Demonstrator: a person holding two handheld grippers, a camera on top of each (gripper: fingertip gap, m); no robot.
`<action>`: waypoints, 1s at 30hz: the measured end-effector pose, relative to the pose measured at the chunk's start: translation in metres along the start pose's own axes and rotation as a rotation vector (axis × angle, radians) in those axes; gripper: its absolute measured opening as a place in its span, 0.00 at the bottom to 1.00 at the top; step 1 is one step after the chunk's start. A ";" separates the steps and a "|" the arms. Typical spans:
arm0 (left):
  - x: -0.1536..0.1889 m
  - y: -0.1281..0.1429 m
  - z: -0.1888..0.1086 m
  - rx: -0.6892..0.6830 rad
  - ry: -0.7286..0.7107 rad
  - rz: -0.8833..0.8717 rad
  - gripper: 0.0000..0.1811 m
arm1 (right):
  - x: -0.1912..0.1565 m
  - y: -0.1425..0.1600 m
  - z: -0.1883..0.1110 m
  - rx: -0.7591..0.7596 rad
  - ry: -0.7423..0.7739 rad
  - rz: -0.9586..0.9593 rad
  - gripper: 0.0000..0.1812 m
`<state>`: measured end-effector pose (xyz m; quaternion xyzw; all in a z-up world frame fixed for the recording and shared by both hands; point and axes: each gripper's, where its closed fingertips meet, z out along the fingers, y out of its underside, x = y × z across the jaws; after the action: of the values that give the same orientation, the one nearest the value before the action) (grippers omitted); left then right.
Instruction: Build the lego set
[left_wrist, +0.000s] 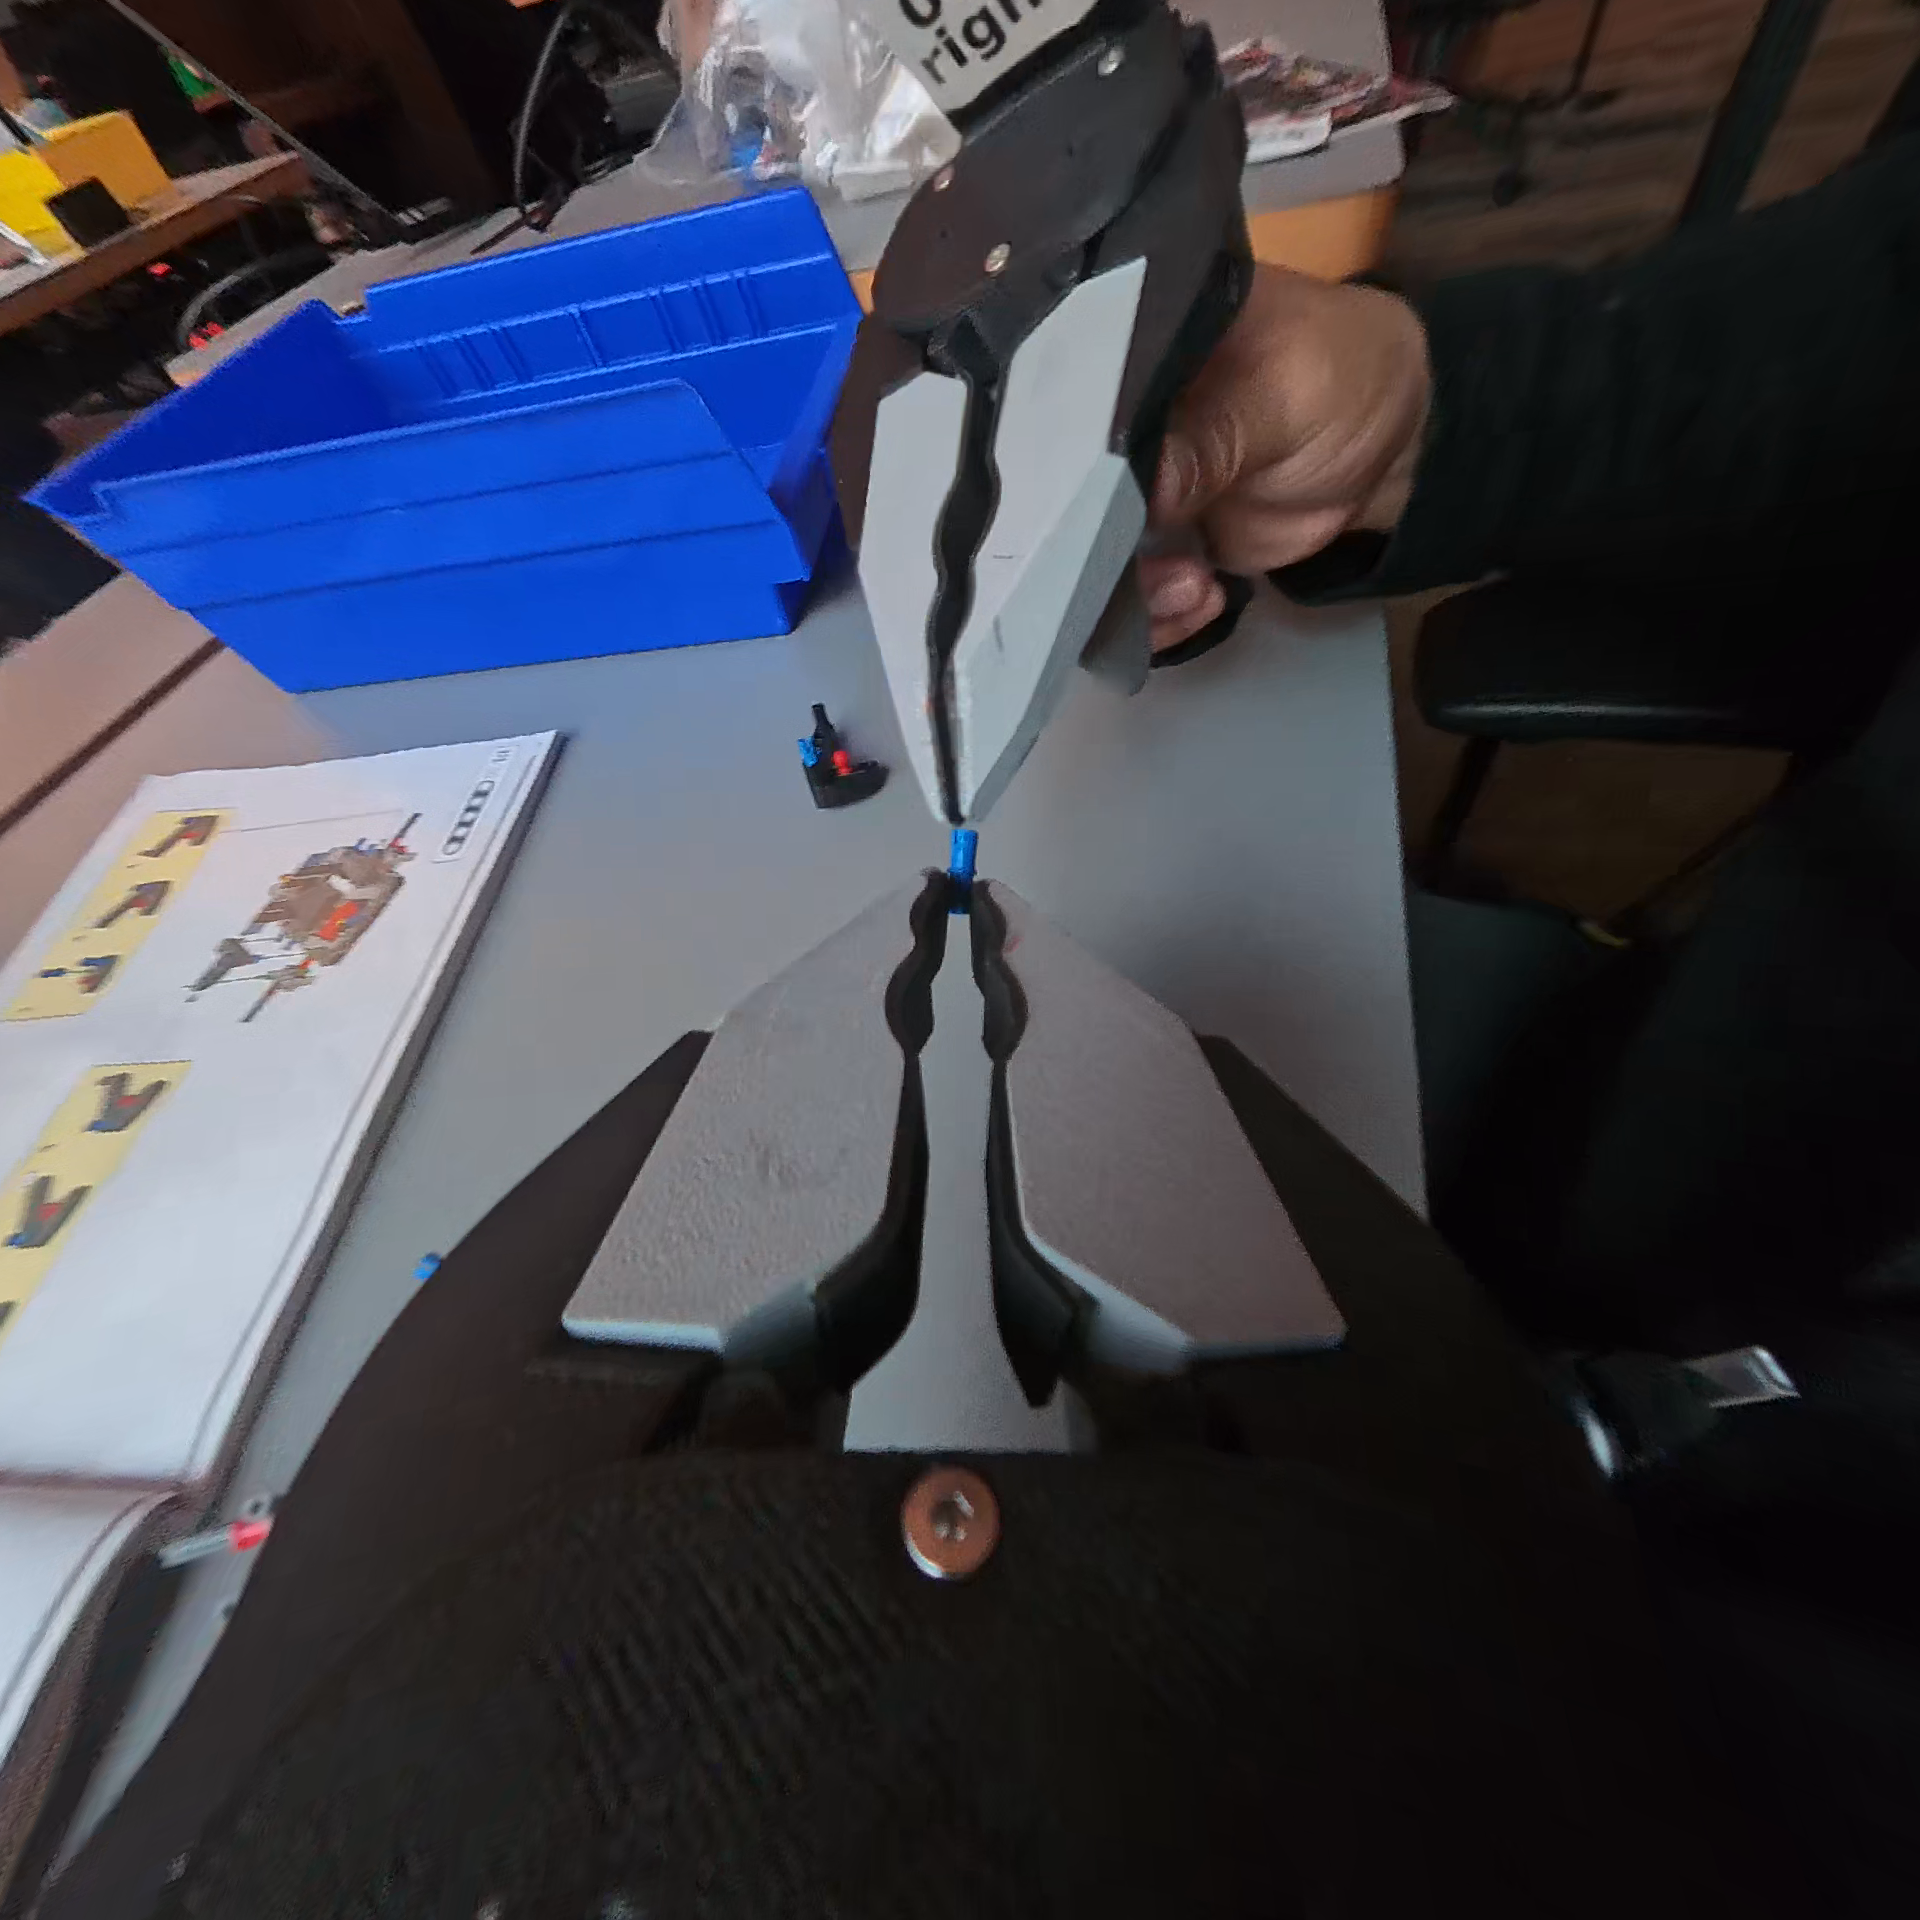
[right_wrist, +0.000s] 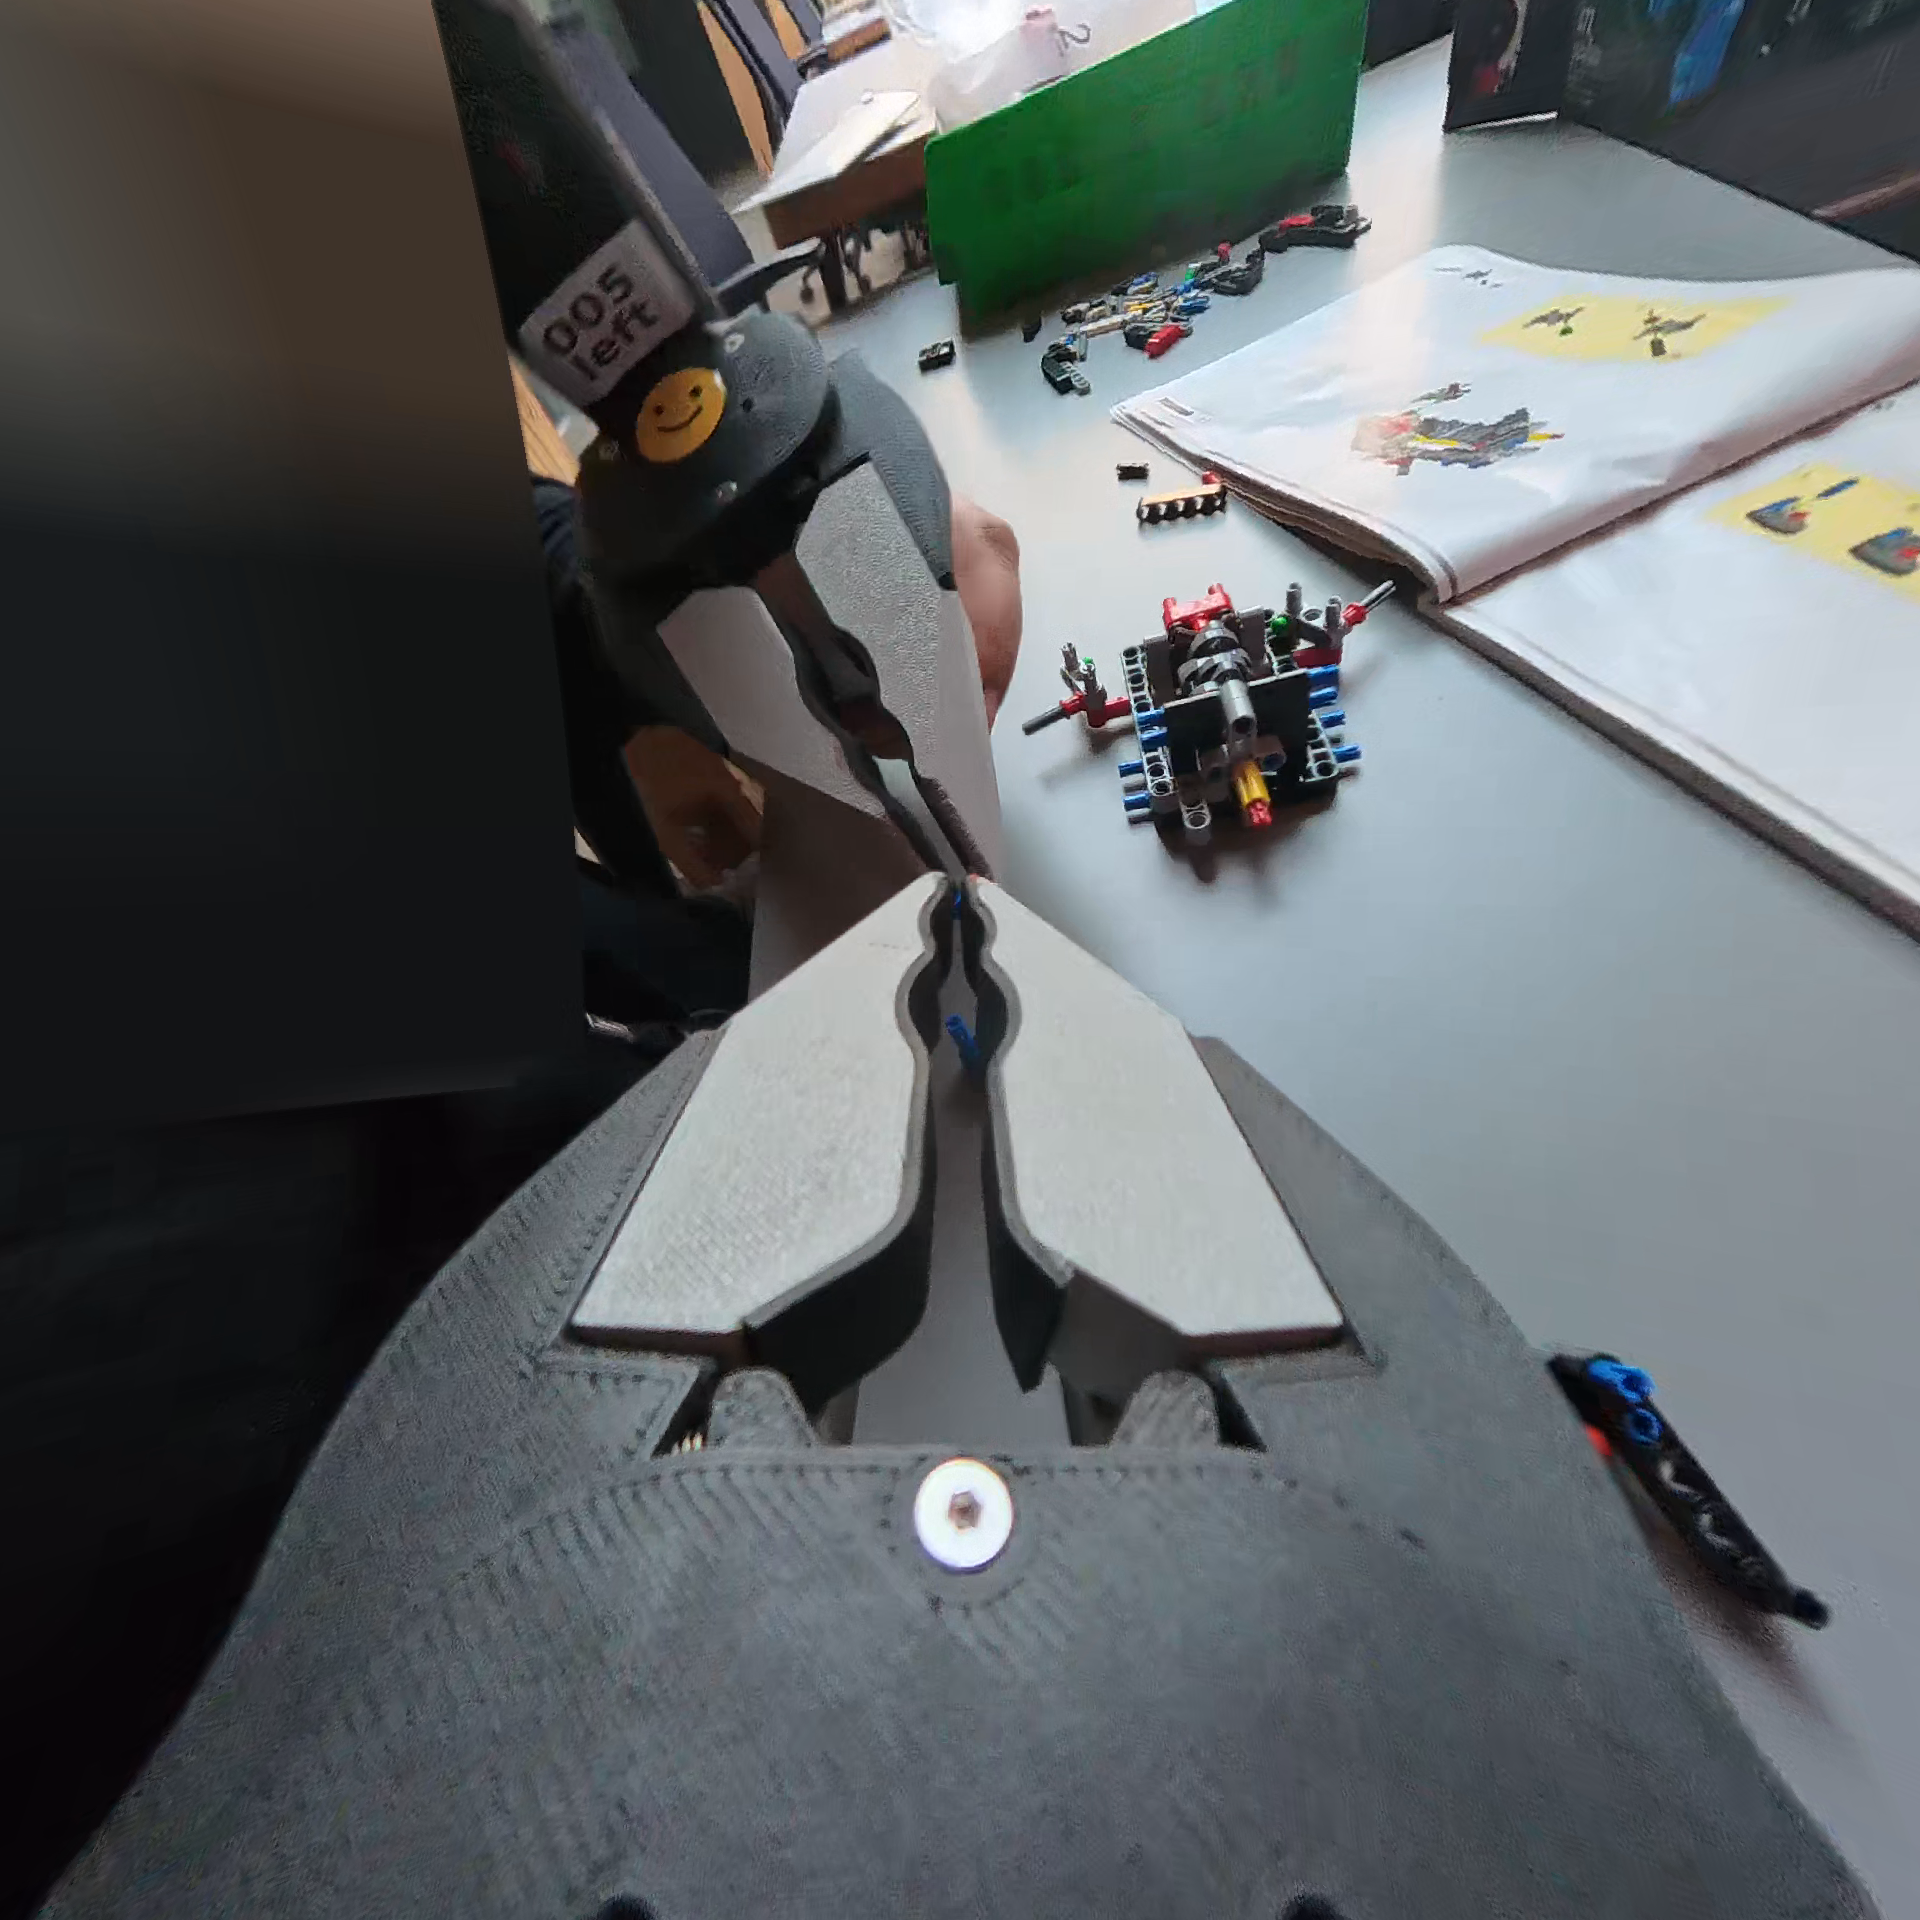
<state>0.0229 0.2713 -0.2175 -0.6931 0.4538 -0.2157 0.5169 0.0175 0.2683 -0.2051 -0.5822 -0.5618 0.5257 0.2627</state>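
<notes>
I have a blue pin (left_wrist: 961, 864) pinched in my left gripper (left_wrist: 961, 896), off the counter (left_wrist: 644, 852); my right gripper (left_wrist: 951, 808), jaws pressed together, meets its far end. The model (right_wrist: 1221, 712) sits partly built, loose parts (right_wrist: 1164, 307) unused: much remains.

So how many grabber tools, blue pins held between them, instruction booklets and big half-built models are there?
Left hand-held gripper, right hand-held gripper: 2
Blue pin: 1
Instruction booklet: 1
Partly built model: 1
Total: 5
</notes>
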 end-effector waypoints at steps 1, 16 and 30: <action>0.002 -0.002 -0.001 0.019 0.033 -0.033 0.00 | -0.002 0.001 0.000 -0.016 0.002 -0.043 0.02; 0.015 -0.008 -0.005 0.102 0.168 -0.108 0.00 | -0.013 0.005 0.001 -0.091 0.049 -0.323 0.01; 0.017 -0.009 -0.006 0.112 0.132 -0.063 0.02 | -0.018 0.007 0.000 -0.150 0.151 -0.569 0.01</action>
<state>0.0301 0.2541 -0.2099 -0.6611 0.4522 -0.3021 0.5169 0.0234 0.2497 -0.2057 -0.4566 -0.7185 0.3431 0.3970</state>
